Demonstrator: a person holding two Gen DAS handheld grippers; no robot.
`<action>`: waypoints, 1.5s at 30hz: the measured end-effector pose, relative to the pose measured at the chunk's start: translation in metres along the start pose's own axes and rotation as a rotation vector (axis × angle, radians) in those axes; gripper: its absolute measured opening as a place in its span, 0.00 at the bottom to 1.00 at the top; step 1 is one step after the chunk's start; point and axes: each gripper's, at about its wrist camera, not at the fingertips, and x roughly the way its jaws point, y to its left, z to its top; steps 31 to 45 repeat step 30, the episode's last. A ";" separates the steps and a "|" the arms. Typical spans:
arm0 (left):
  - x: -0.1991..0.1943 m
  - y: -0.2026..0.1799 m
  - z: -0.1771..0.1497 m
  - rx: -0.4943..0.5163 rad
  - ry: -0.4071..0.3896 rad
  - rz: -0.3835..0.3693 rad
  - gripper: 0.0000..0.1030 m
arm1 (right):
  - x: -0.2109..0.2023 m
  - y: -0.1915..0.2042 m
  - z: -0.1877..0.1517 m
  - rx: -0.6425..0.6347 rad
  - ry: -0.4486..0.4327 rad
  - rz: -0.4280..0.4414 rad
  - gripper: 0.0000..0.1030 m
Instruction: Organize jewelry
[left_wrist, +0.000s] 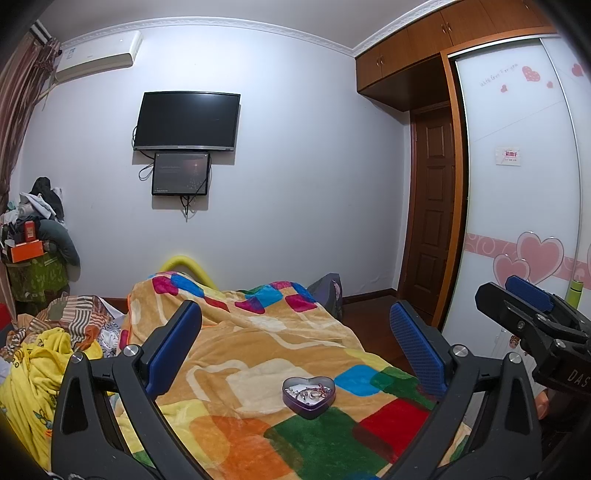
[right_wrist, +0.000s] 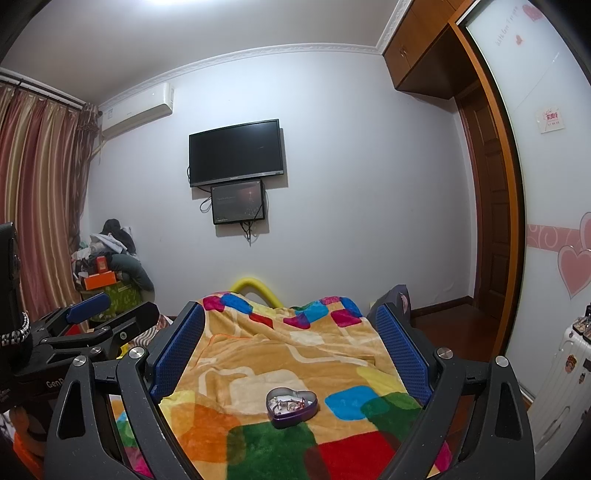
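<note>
Two grippers in view, both held above a bed, jaws spread wide, nothing between the blue pads. Readable text: "DAS" on the black body of the right gripper (left_wrist: 532, 295) seen from the left wrist camera, "GenR…" partly cut off on the left gripper (right_wrist: 99, 314) seen from the right wrist camera; cursive "With love for you" near pink hearts on the white sliding wardrobe door (left_wrist: 517, 155); small red-and-white sticker (left_wrist: 508, 156) on that door, characters too small to read. TV brand under the screen not legible. Surface: bed covered by a plush blanket (left_wrist: 258, 350) in tan with coloured squares of blue, magenta, green, red, orange. Yellow cloth (left_wrist: 33, 373) and striped bedding bunched on the left side. Room: white wall with a black TV (left_wrist: 186, 122) mounted, a smaller screen (left_wrist: 181, 173) just under it with cables hanging, air conditioner (left_wrist: 98, 55) high at left, striped curtain (right_wrist: 40, 199) on the window side, pile of clothes and an orange box (left_wrist: 26, 251) in the corner, brown door (left_wrist: 432, 221), wooden overhead cabinets, white suitcase (right_wrist: 565, 369) at far right. Heart-shaped purple tin (left_wrist: 308, 396) sits open on the blanket, jewelry (left_wrist: 308, 393) inside, rings and a reddish piece, details too small. Tin lies low and centred between each gripper's own fingers in both views, ahead of the tips, not touching either gripper (right_wrist: 291, 354).
</note>
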 end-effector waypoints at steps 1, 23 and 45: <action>0.000 0.000 0.000 0.000 0.000 0.000 0.99 | 0.000 0.000 0.000 0.000 0.000 0.000 0.90; 0.004 -0.004 -0.001 0.003 0.018 -0.021 1.00 | 0.000 0.000 0.000 0.010 0.009 -0.005 0.90; 0.006 -0.003 -0.003 -0.004 0.023 -0.021 1.00 | 0.004 0.000 -0.001 0.015 0.022 -0.009 0.90</action>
